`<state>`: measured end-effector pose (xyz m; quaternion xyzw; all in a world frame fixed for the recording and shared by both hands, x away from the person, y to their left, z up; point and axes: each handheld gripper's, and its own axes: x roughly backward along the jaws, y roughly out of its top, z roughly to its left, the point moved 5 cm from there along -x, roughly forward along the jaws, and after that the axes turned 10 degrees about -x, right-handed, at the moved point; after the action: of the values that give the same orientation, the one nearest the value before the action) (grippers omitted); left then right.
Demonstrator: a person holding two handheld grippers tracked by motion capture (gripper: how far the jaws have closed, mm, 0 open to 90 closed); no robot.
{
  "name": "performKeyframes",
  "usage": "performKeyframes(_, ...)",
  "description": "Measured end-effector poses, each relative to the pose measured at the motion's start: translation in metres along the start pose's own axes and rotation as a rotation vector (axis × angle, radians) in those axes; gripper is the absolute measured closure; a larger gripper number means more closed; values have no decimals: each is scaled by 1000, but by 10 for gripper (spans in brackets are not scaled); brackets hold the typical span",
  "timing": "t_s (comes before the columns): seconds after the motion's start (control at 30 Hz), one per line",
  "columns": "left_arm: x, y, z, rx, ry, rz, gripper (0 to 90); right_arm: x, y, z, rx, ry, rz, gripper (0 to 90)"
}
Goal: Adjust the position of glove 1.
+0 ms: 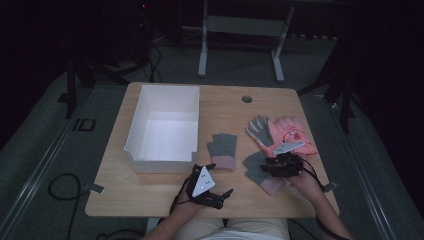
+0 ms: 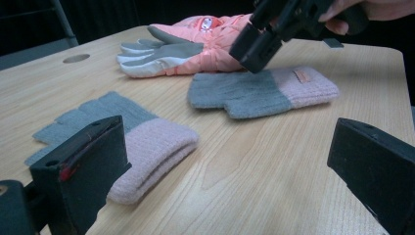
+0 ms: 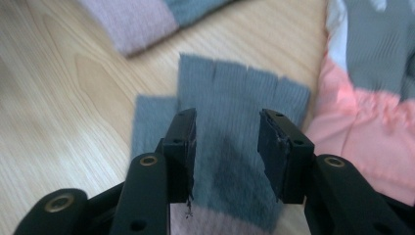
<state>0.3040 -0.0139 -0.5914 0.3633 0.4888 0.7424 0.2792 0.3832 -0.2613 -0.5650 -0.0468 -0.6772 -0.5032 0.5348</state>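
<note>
Bin point(image 1: 165, 127), white and empty, sits leftmost, seemingly waiting for gloves. Right of the bin, the left gripper point(image 1: 214, 192) rests, jaws released. Further right of the bin, the right gripper point(image 3: 227, 147) straddles the grey glove point(image 3: 235, 142), jaws apart, apparently to pinch it.

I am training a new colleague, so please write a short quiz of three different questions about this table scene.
1. True or false: the white bin holds a glove.
2. Which glove is the right gripper over: A) the grey knit glove with the pink cuff, B) the salmon padded glove?
3. How many grey knit gloves lie on the table?

Key:
1. False; it is empty.
2. A; its jaws are apart above the glove.
3. Two; the other lies beside the bin.
</note>
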Motion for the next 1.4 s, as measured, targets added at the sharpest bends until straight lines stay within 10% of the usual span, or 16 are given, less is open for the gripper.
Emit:
performKeyframes(0.57,0,0,0,-3,2,-1,10,-19,-7,0,-3,-42,52,848)
performKeyframes(0.97,1,0,-1,-6,7,-5,10,30,7,36,-307,-180,-195,853)
performKeyframes(1.2,0,0,-1,-11,9,-3,10,12,-7,32,-452,-217,-167,853)
performKeyframes(1.4,0,0,-1,-16,11,-3,10,-11,-3,40,-468,-206,-156,853)
